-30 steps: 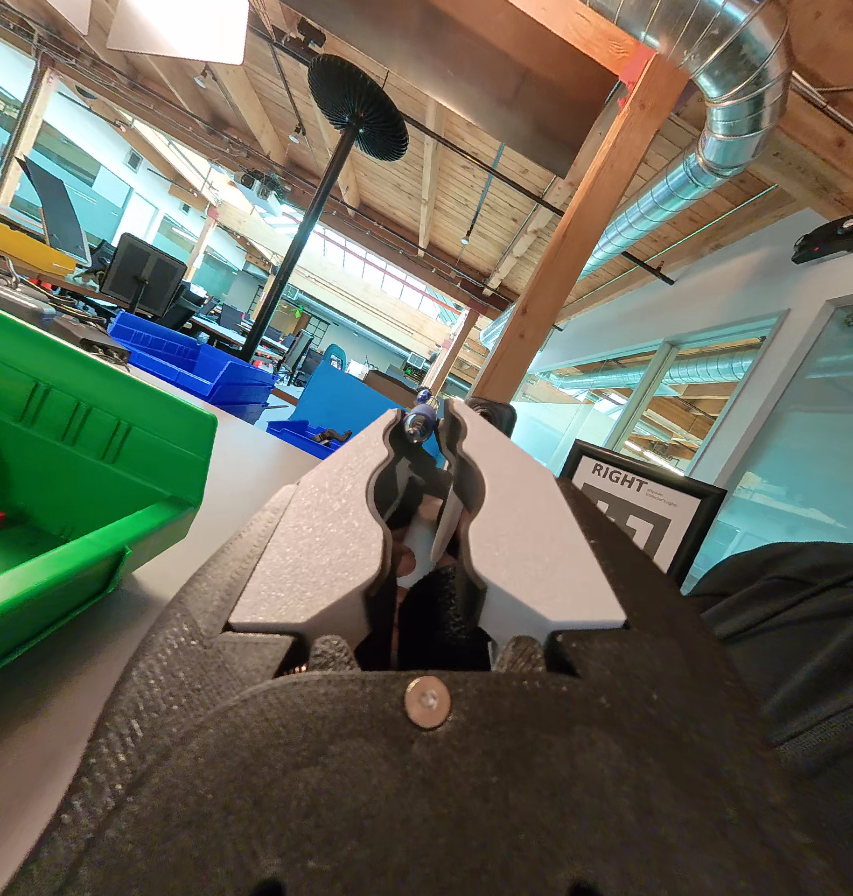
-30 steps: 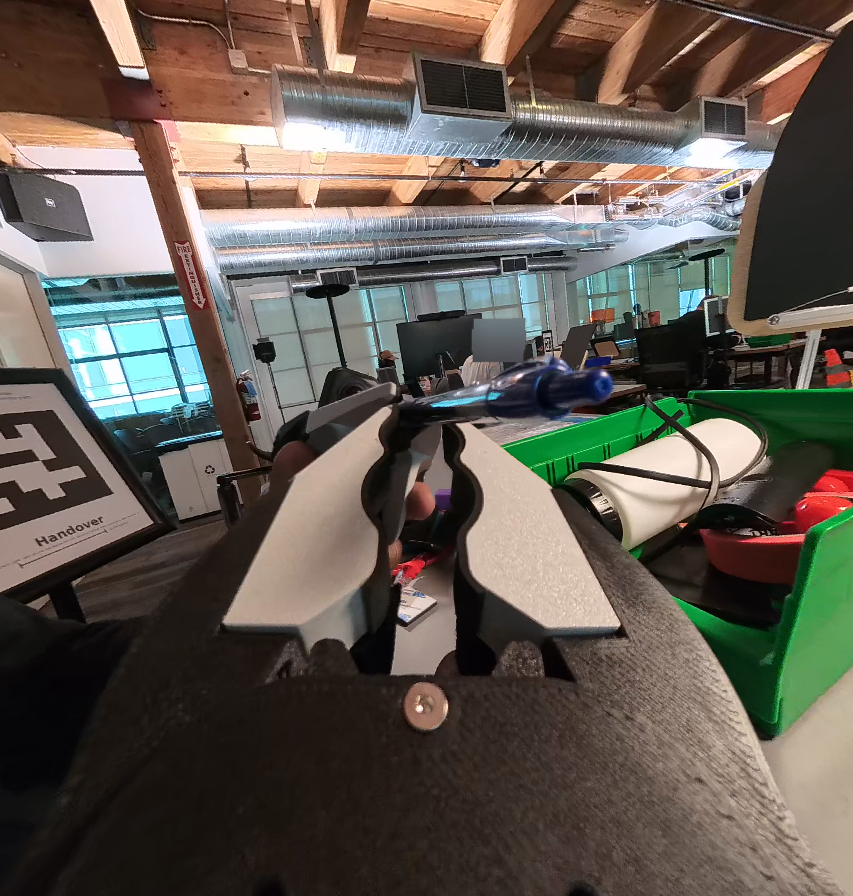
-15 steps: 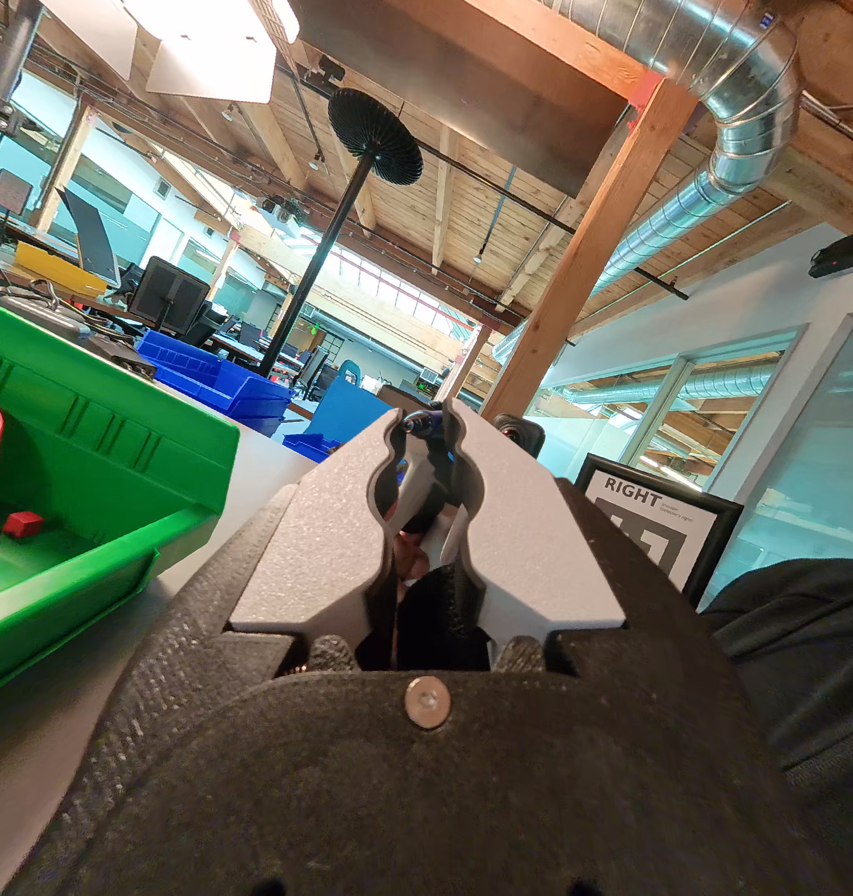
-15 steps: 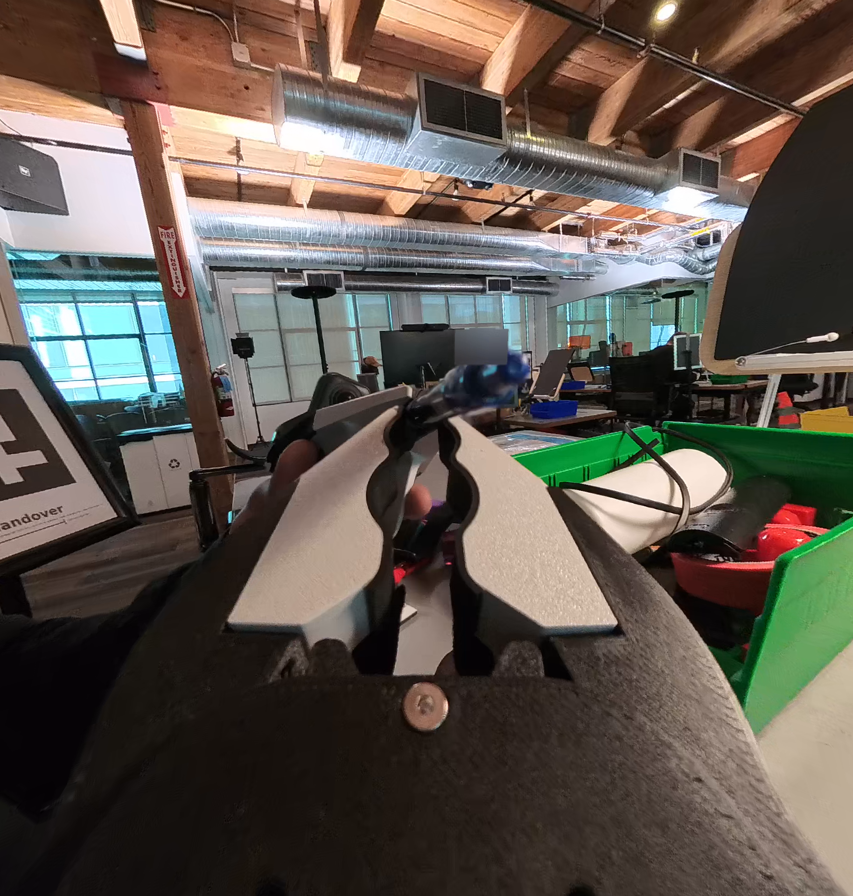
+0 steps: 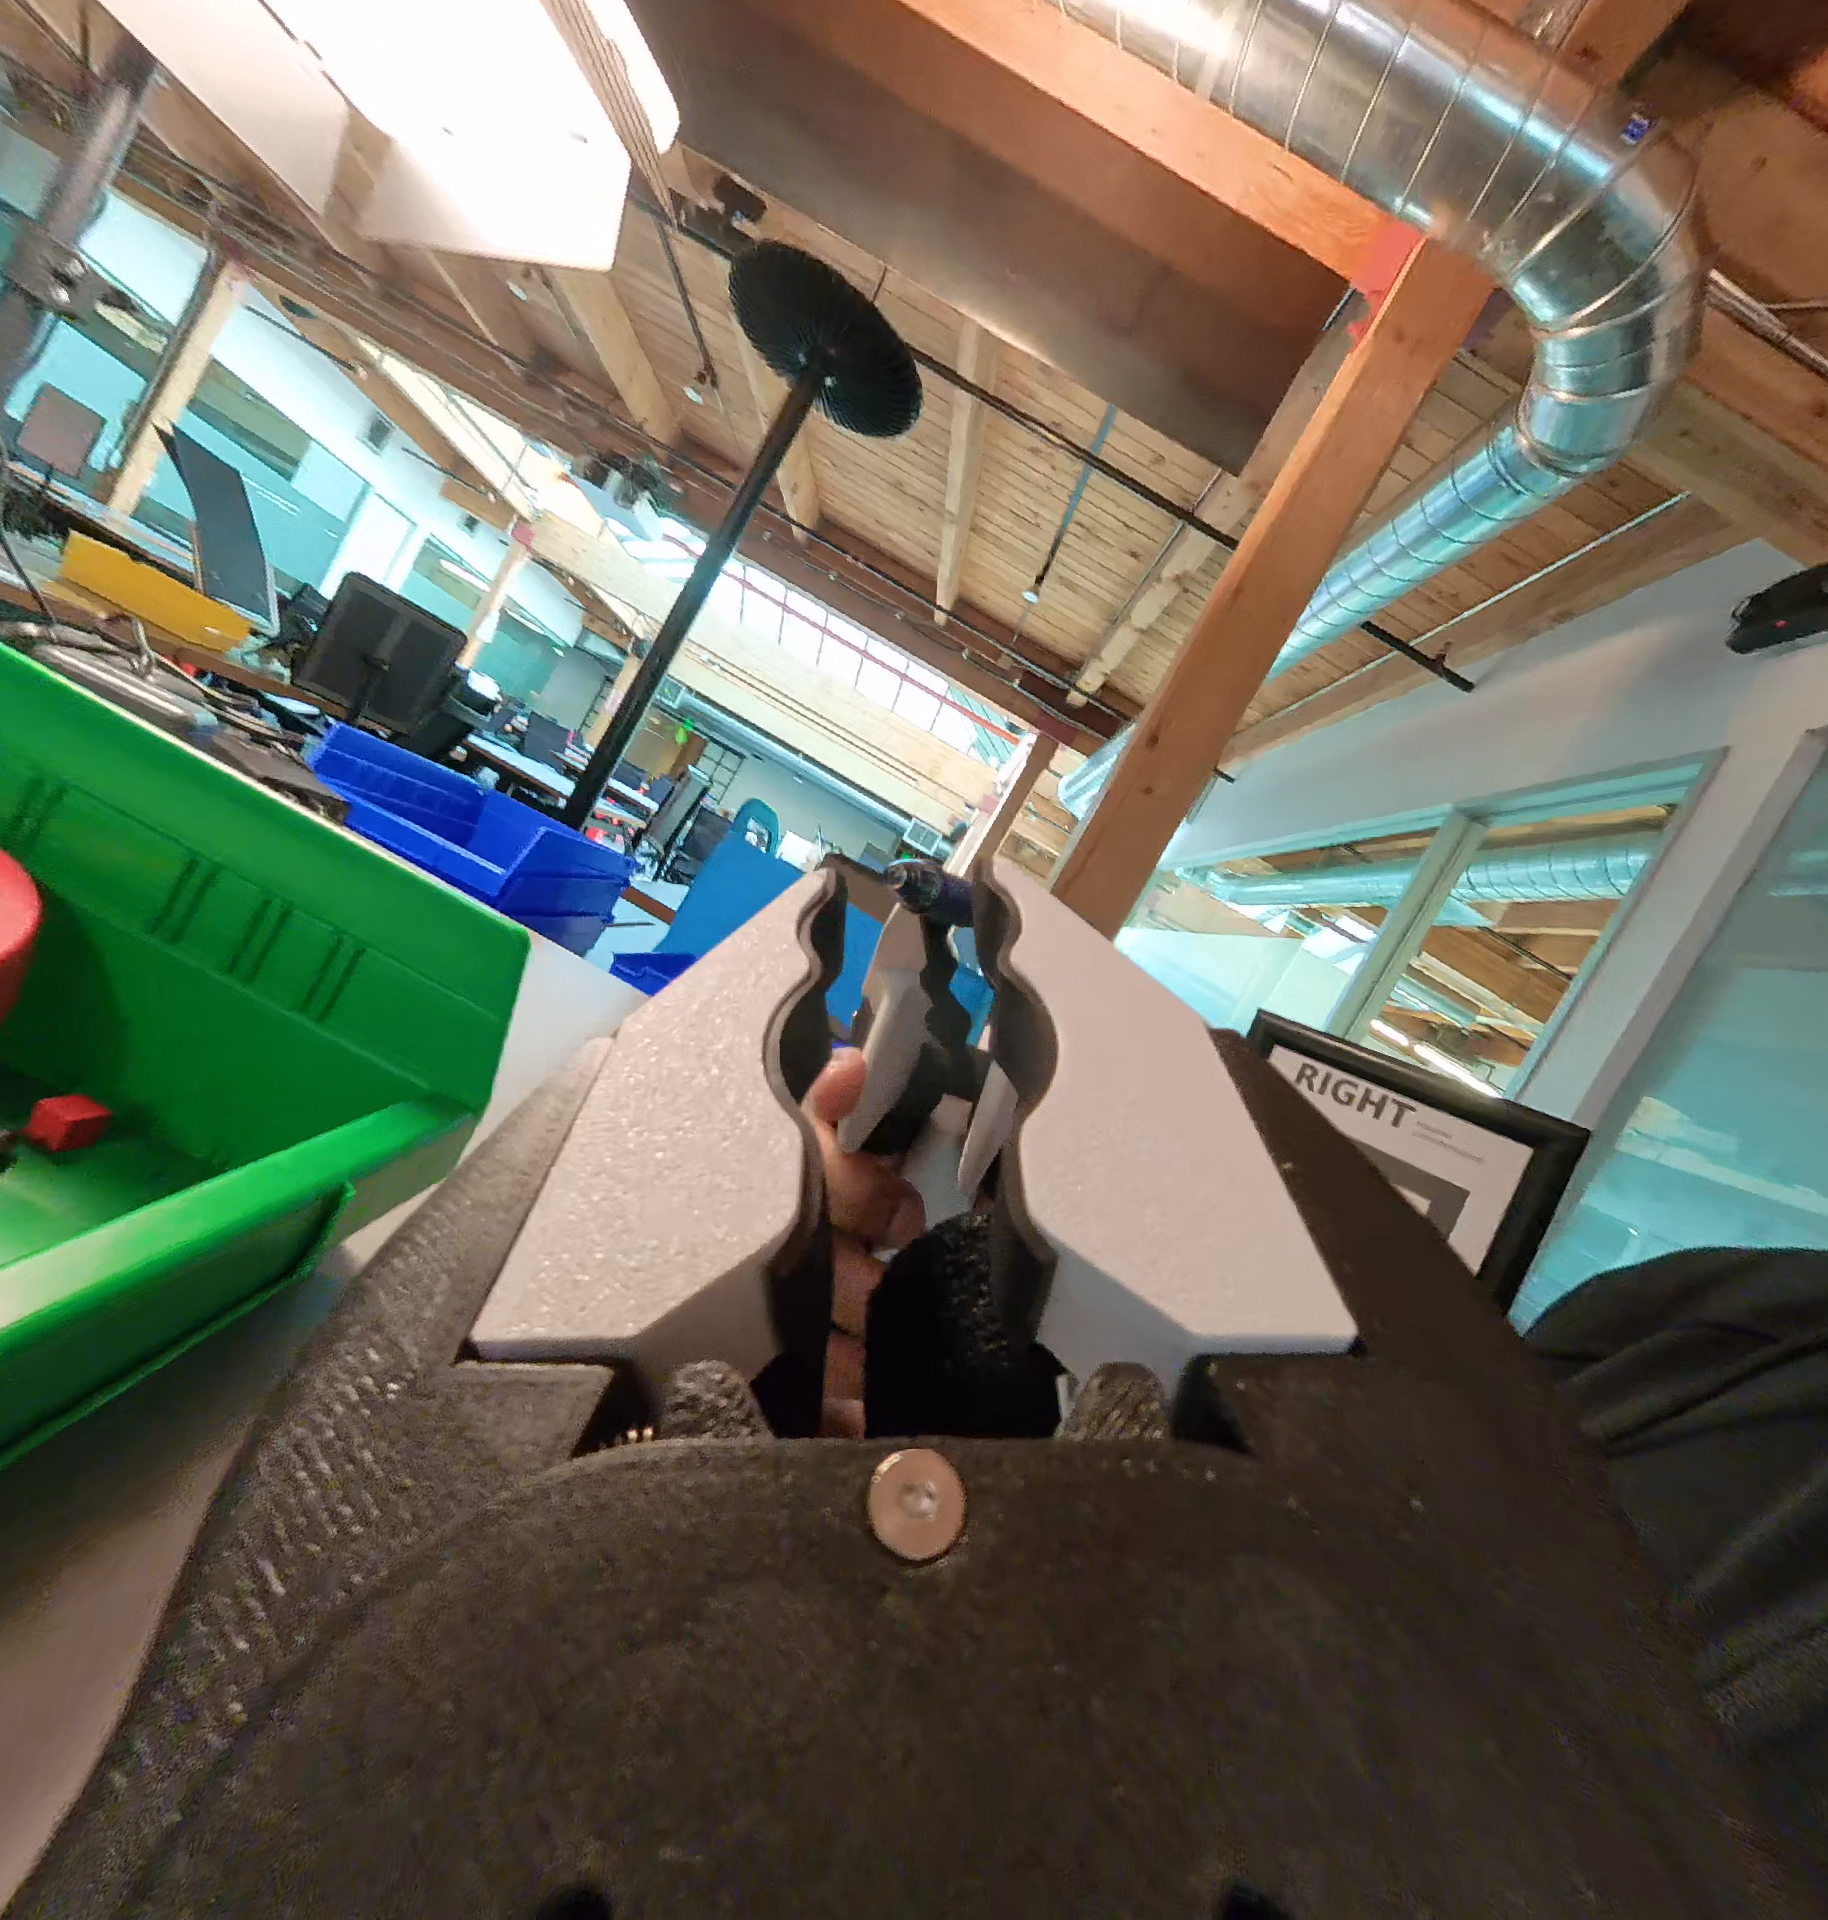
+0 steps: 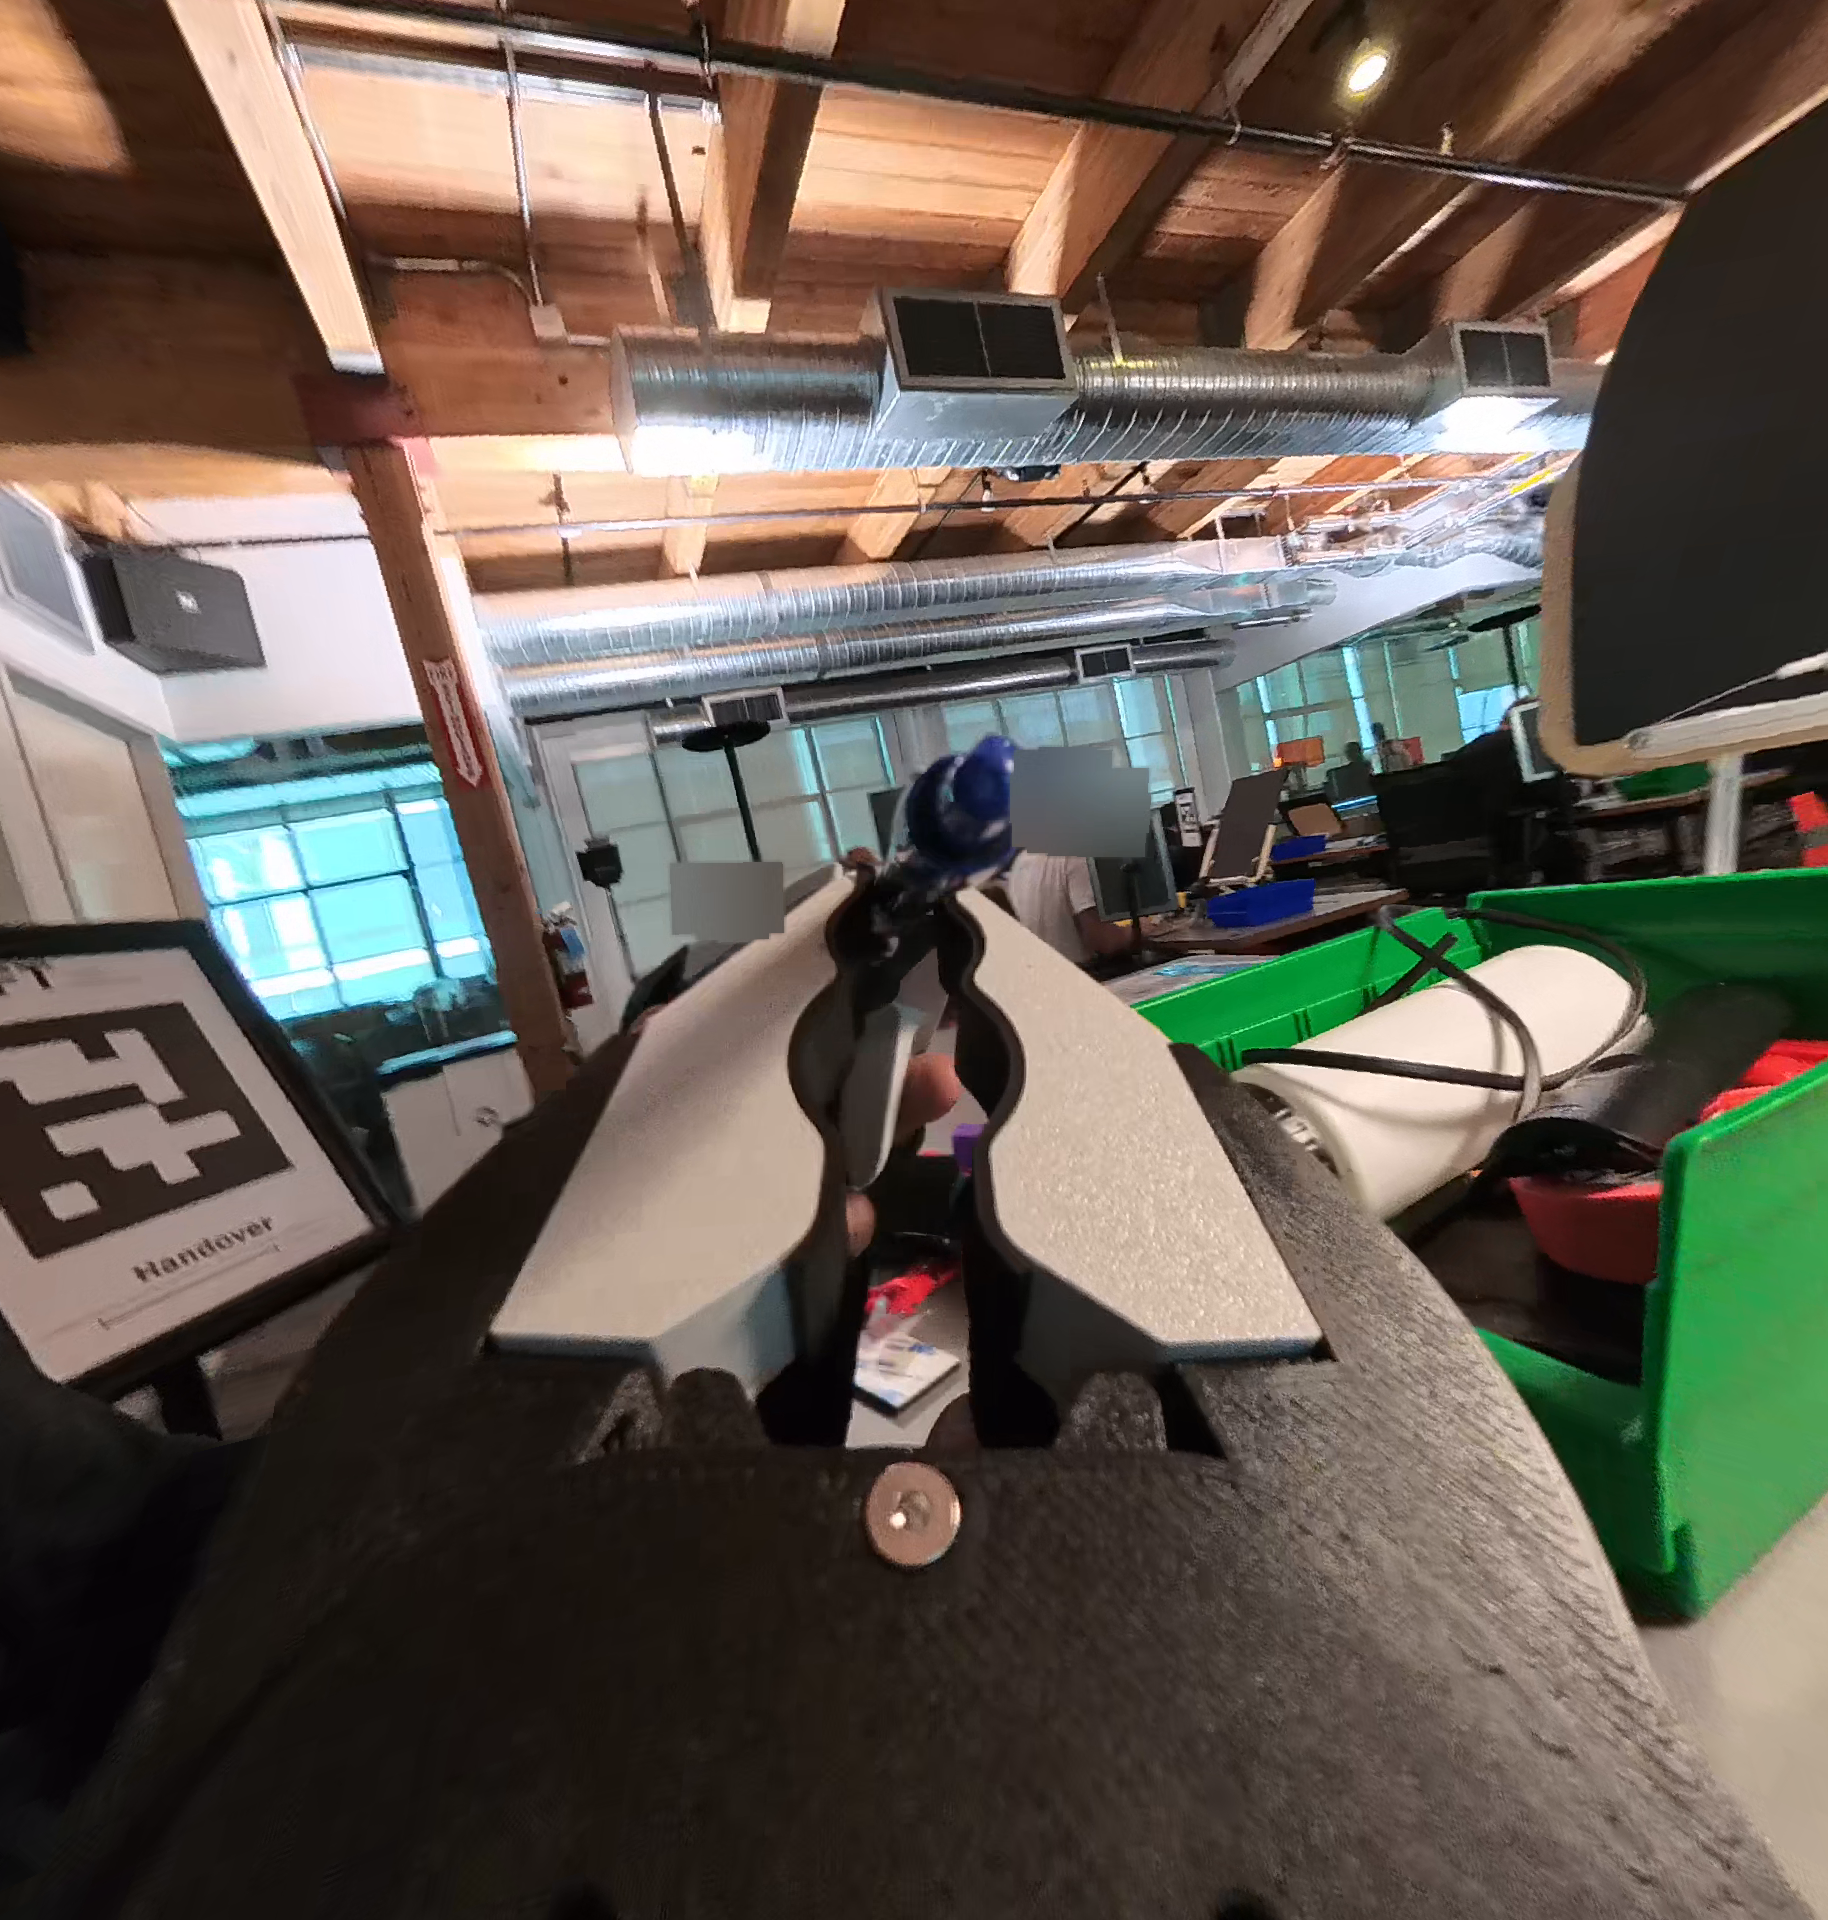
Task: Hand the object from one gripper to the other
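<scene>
Right wrist view: one blue pen (image 6: 957, 821), two grippers, right gripper (image 6: 905, 902), left gripper (image 5: 910, 883), one green bin (image 6: 1720, 1299).

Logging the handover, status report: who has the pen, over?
Right gripper shut on blue pen. Left gripper around pen tip, grip unclear. Nothing in the way.

Bright daylit interior, glaring ceiling lamp (image 5: 494, 125), wide-angle bending, blurred edges

We are in an open-plan office workshop: timber beams (image 6: 744, 156), silver ducts (image 6: 889, 405), desks with monitors (image 5: 375, 649), and green (image 6: 1762, 1247) and blue (image 5: 474, 831) parts bins.
</scene>
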The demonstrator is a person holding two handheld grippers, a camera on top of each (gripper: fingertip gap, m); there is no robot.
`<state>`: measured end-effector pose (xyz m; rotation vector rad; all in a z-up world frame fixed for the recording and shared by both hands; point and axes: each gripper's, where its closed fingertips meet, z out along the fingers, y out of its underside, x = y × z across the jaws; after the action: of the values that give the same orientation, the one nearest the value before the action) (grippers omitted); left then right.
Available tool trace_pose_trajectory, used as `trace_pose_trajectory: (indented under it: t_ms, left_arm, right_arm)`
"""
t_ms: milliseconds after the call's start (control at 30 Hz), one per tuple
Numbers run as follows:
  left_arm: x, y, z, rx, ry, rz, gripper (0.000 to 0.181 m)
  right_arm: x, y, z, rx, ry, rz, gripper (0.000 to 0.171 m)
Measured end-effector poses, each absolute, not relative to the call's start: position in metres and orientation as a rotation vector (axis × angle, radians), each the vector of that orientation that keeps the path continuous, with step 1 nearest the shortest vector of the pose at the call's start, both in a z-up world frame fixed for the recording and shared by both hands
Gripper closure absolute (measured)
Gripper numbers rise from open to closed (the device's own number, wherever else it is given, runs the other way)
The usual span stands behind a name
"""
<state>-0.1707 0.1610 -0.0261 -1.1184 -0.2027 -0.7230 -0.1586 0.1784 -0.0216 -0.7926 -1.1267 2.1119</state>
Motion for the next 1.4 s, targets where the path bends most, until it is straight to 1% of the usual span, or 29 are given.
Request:
trace_pose_trajectory:
  t_ms: [67,200,233,267,300,400,500,533,600,667,933,967,1000,1167,1400]
  left_arm:
    - [-0.171,0.16,-0.025,-1.111,-0.202,-0.718,0.155]
    - [-0.164,0.165,-0.029,-1.152,-0.182,-0.722,0.151]
    - [-0.163,0.166,-0.03,-1.158,-0.176,-0.72,0.156]
    - [-0.16,0.165,-0.03,-1.16,-0.155,-0.728,0.166]
    - [-0.159,0.164,-0.029,-1.156,-0.145,-0.74,0.169]
    - [-0.159,0.164,-0.03,-1.15,-0.148,-0.765,0.169]
    - [-0.157,0.164,-0.03,-1.135,-0.16,-0.846,0.17]
    - [-0.155,0.164,-0.031,-1.135,-0.161,-0.878,0.17]
    - [-0.151,0.164,-0.031,-1.129,-0.155,-0.941,0.17]
    - [-0.151,0.165,-0.031,-1.132,-0.161,-0.946,0.171]
    - [-0.154,0.168,-0.034,-1.174,-0.156,-0.815,0.167]
    - [-0.155,0.167,-0.033,-1.172,-0.158,-0.803,0.165]
    - [-0.16,0.166,-0.031,-1.151,-0.177,-0.782,0.157]
    - [-0.181,0.156,-0.024,-1.058,-0.251,-0.776,0.157]
    - [-0.169,0.165,-0.032,-1.142,-0.218,-0.779,0.154]
  right_arm:
    - [-0.158,0.18,-0.021,-0.811,-1.116,2.173,0.159]
    - [-0.159,0.17,-0.026,-0.801,-1.186,2.164,0.158]
    - [-0.159,0.167,-0.027,-0.799,-1.209,2.164,0.158]
    - [-0.16,0.166,-0.028,-0.801,-1.218,2.16,0.158]
    - [-0.16,0.166,-0.028,-0.8,-1.219,2.161,0.159]
    - [-0.16,0.166,-0.028,-0.792,-1.213,2.138,0.156]
    - [-0.16,0.159,-0.029,-0.754,-1.25,2.086,0.146]
    - [-0.161,0.157,-0.031,-0.746,-1.265,2.061,0.145]
    - [-0.162,0.157,-0.032,-0.738,-1.265,2.011,0.152]
    - [-0.163,0.16,-0.032,-0.749,-1.262,1.993,0.153]
    - [-0.165,0.163,-0.033,-0.778,-1.252,1.983,0.154]
    - [-0.164,0.165,-0.032,-0.776,-1.239,1.985,0.158]
    - [-0.164,0.168,-0.03,-0.776,-1.219,1.988,0.159]
    - [-0.162,0.172,-0.027,-0.774,-1.187,2.006,0.159]
    - [-0.161,0.167,-0.029,-0.755,-1.218,1.996,0.159]
